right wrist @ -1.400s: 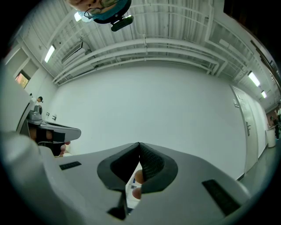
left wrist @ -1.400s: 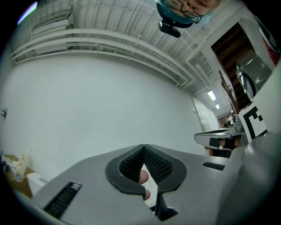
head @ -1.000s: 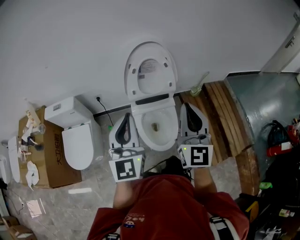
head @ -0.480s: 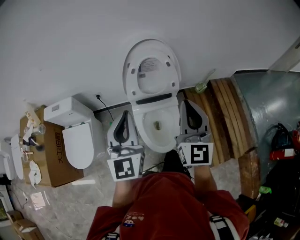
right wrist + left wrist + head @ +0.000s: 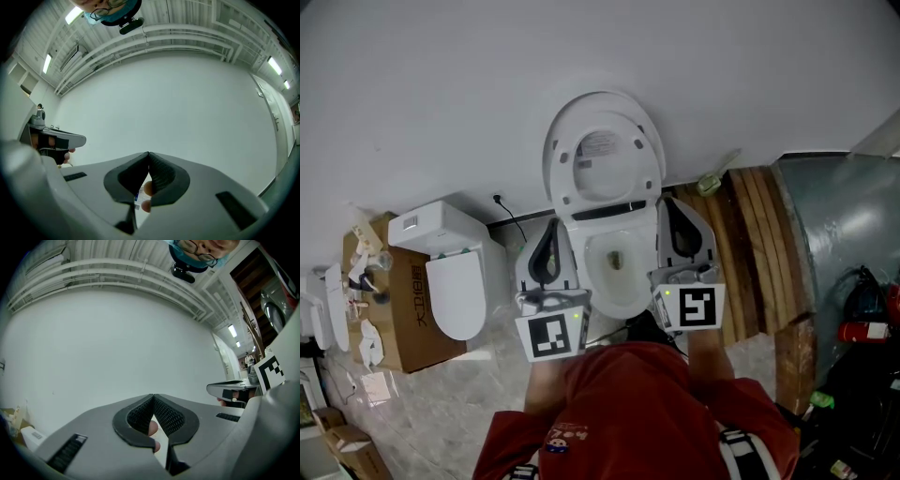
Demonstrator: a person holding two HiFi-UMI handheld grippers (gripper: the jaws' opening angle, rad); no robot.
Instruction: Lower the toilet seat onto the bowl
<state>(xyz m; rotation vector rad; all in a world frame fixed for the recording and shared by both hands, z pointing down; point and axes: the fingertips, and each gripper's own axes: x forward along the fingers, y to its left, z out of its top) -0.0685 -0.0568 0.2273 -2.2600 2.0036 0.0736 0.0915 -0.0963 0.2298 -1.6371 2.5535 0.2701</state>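
Note:
The white toilet has its seat and lid (image 5: 603, 159) standing upright against the wall, above the open bowl (image 5: 584, 274). My left gripper (image 5: 551, 228) points at the wall just left of the bowl, and my right gripper (image 5: 673, 206) does the same just right of it. Neither touches the toilet. In the left gripper view the left gripper (image 5: 153, 397) has its tips pressed together with nothing between them. The right gripper (image 5: 148, 154) looks the same in its own view. Both gripper views face only the bare white wall.
A second white toilet (image 5: 455, 277) with its lid down stands to the left, beside a cardboard box (image 5: 401, 323). A black cable (image 5: 510, 223) runs down the wall by the left gripper. Wooden planks (image 5: 759, 248) and a green-tipped brush (image 5: 710, 180) lie to the right.
The head view has drifted a little. The seat and lid stay upright, and both grippers hold about the same places beside the bowl.

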